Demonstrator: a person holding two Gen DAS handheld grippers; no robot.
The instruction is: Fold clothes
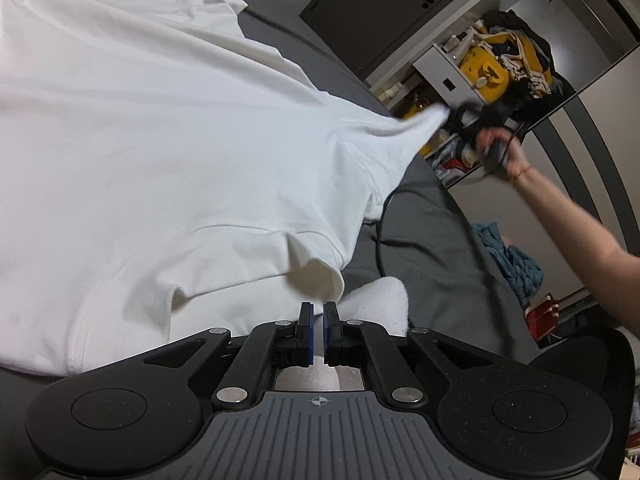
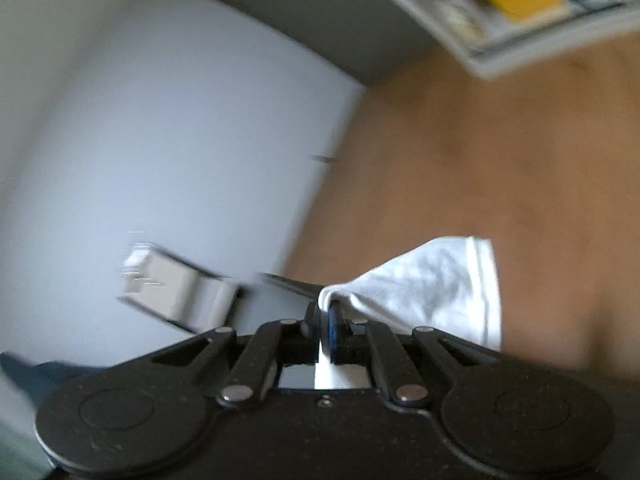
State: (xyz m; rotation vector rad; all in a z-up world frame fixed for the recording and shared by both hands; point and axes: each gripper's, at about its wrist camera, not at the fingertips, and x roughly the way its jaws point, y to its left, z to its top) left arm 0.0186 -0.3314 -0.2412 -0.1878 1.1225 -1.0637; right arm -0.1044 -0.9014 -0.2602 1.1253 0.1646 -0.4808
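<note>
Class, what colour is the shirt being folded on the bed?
Plain white shirt; left wrist view shows it best.

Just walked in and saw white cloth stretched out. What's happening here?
A person is spreading a white shirt on a grey bed with two hand-held tools. The right tool is shut on a sleeve and pulls it out past the bed's edge. The left tool pinches the near part of the shirt.
</note>
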